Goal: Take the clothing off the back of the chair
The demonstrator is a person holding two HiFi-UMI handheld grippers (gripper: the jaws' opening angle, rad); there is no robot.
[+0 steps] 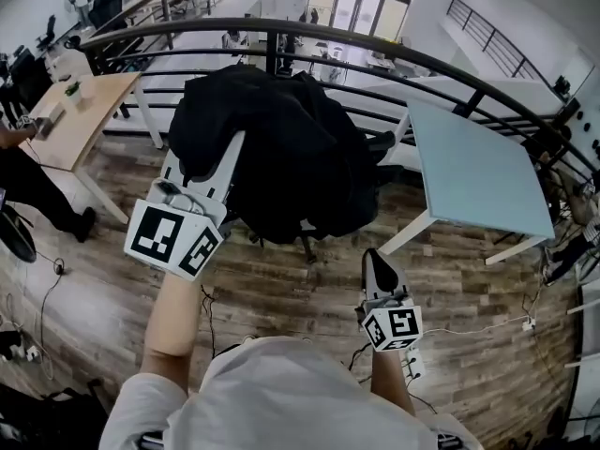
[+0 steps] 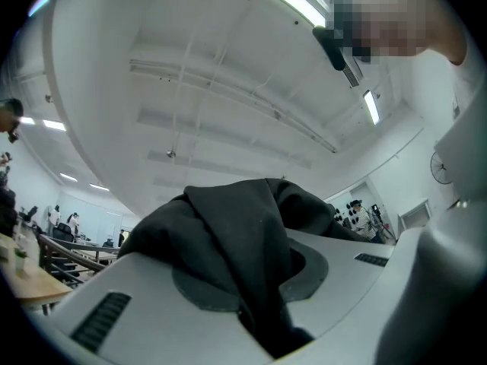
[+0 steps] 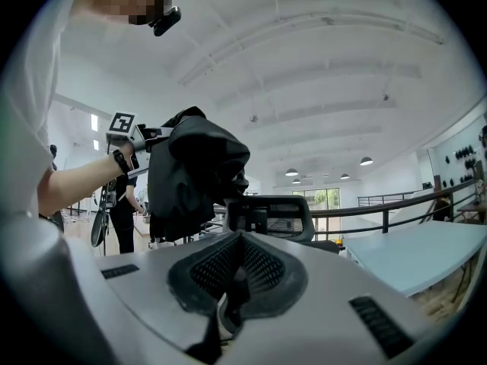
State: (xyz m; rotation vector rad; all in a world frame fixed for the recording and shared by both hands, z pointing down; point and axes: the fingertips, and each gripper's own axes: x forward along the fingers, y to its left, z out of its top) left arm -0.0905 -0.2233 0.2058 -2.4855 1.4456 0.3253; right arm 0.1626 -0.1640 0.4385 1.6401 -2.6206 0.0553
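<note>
A black garment (image 1: 281,148) hangs bunched from my left gripper (image 1: 230,153), which is shut on a fold of it (image 2: 243,249). In the head view the cloth covers most of the black office chair; only the chair's base (image 1: 305,247) and one armrest (image 1: 380,142) show. The right gripper view shows the garment (image 3: 194,177) raised up and to the left of the chair's back (image 3: 270,217), held by the left gripper (image 3: 152,139). Whether the cloth still touches the chair I cannot tell. My right gripper (image 1: 380,270) is nearer me, short of the chair, shut on nothing.
A light blue table (image 1: 478,172) stands right of the chair and a wooden desk (image 1: 80,120) to the left, with a person (image 1: 28,186) seated by it. A curved black railing (image 1: 375,45) runs behind the chair. Cables (image 1: 47,279) lie on the wood floor.
</note>
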